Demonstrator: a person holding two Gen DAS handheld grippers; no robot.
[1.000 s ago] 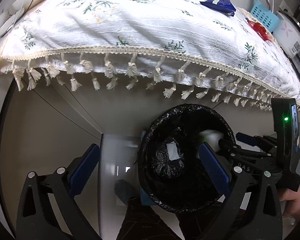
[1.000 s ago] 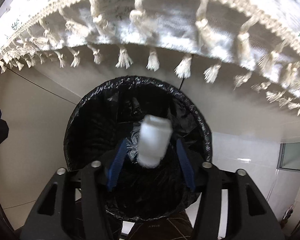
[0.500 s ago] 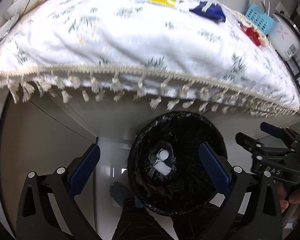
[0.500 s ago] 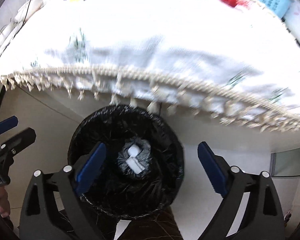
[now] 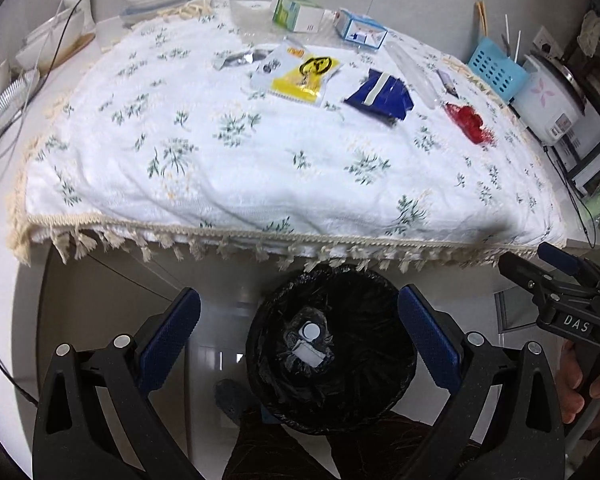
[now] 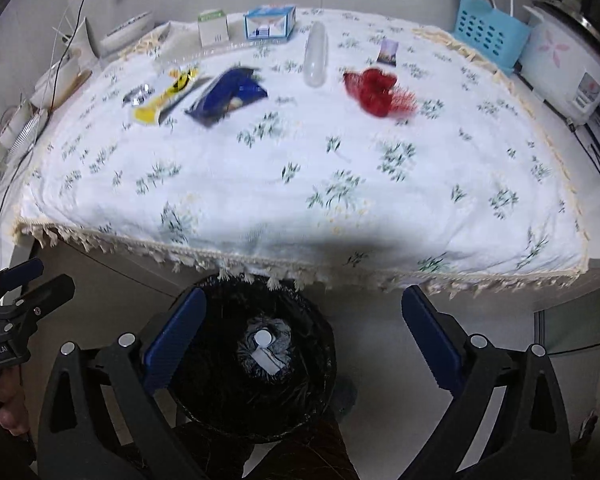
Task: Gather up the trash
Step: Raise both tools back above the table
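Right wrist view: white bottle [image 6: 265,350] now lies in the bin [image 6: 204,408], lower centre; right gripper [image 6: 303,338] and left gripper [image 5: 298,340], both spread empty, have lifted toward wrappers [image 6: 228,94] upper left

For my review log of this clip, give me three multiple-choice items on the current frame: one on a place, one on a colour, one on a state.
1. Where is the bin?
A. on the tablecloth
B. on the floor below the table's fringed edge
C. beside the rice cooker

2. What colour is the bin liner?
A. black
B. white
C. blue

3. How are the jaws of the left gripper and the right gripper?
A. both shut on wrappers
B. only the left open
C. both open and holding nothing

Key: 1 B, the bin stands under the tassels of the tablecloth; 2 A, the bag over the rim is black; 3 C, both pairs of blue pads are spread wide with nothing between them.
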